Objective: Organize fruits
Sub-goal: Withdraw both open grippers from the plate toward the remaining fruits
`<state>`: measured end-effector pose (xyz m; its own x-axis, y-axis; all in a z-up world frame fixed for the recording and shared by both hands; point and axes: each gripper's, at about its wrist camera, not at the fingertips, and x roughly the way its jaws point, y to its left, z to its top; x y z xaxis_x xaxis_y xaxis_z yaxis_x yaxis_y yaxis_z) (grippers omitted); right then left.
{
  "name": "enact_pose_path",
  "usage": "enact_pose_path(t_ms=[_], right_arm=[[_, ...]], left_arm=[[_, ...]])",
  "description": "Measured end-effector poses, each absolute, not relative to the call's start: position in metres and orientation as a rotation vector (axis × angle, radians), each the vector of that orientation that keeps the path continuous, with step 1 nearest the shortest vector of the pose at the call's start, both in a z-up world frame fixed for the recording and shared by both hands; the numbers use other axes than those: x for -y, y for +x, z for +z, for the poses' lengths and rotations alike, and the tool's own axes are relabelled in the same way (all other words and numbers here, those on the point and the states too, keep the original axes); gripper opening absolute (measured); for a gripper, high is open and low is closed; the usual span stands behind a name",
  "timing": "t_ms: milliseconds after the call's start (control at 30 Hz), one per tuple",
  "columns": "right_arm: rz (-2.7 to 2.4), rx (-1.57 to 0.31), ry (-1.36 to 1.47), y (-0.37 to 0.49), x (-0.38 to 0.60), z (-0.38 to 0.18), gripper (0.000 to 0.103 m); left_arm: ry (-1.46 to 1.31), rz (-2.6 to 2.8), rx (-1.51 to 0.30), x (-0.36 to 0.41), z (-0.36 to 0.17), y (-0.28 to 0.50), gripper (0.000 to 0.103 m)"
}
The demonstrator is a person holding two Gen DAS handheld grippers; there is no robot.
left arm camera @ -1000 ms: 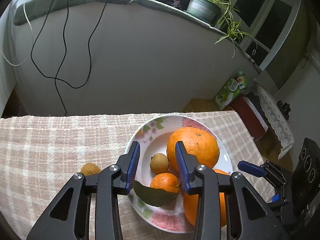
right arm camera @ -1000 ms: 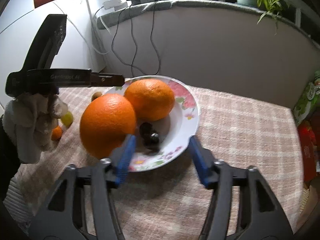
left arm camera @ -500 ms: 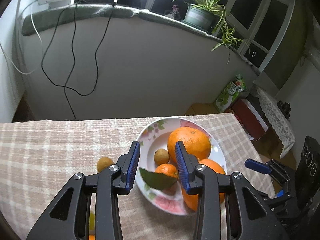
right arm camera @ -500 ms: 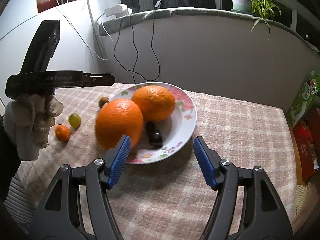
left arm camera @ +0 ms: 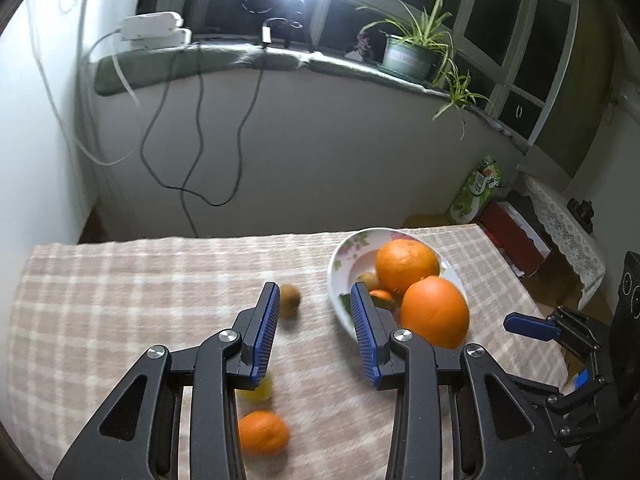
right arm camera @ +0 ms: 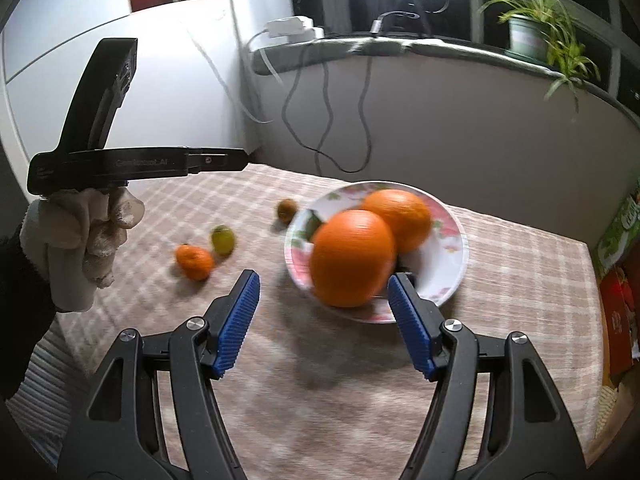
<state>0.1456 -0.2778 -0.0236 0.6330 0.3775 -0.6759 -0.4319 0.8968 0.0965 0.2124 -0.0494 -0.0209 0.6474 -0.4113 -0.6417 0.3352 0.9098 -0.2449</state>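
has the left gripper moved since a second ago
Yes. The left gripper has pulled back and left from the floral plate: its fingers framed the plate's fruit before, now bare tablecloth.

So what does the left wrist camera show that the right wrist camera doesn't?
Only the left wrist view shows the small fruit and the leafy tangerine behind the two oranges. Only the right wrist view shows the gloved hand and a dark item in the plate. Both show the plate, two oranges, and three small fruits on the cloth.
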Motion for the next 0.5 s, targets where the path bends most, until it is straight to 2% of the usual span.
enact_pose_path(t_ms=[500], right_arm=[[0.583,-0.798,-0.157,0.141,0.204,-0.041,0.069]], left_arm=[[-0.185,-0.334,-0.79,-0.038,-0.056,0.176,0.035]])
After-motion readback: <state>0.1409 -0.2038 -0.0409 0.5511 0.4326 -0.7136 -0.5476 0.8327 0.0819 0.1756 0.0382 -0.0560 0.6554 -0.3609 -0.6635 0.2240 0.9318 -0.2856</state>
